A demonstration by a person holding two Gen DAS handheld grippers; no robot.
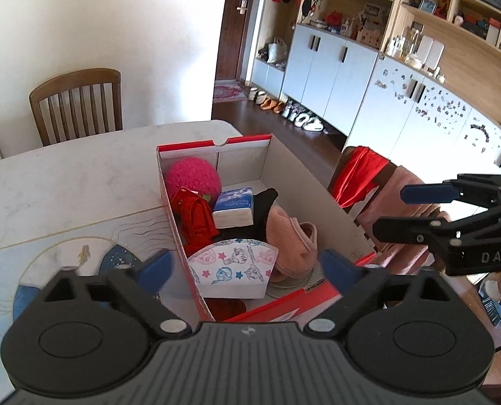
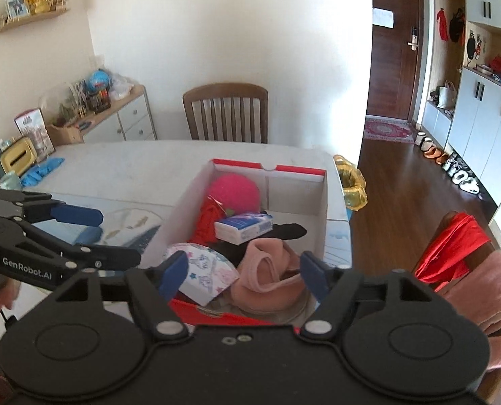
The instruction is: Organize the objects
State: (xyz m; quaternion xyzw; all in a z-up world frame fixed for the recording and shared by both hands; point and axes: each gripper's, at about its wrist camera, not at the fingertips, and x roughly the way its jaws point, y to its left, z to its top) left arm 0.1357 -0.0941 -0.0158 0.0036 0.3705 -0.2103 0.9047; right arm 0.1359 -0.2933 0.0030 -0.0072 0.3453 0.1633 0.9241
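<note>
Both grippers (image 1: 245, 271) (image 2: 243, 275) gape above box (image 1: 313, 172), its length running away.

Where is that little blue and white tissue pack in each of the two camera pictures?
Left wrist view: tissue pack sits mid-box, right of the red cloth.
Right wrist view: tissue pack lies centre, above the pink slipper.
Shared landmark: the pink knitted ball behind it.

1. A wooden slat-back chair (image 2: 226, 112) stands at the far side of the marble-topped table (image 2: 122, 165);
2. a red cloth (image 2: 453, 246) drapes over a nearer chair's back, on a pink towel (image 2: 480, 300);
3. shoes (image 2: 453, 168) line the cabinet base;
4. a patterned doormat (image 2: 389, 130) lies before the dark door (image 2: 394, 44).
</note>
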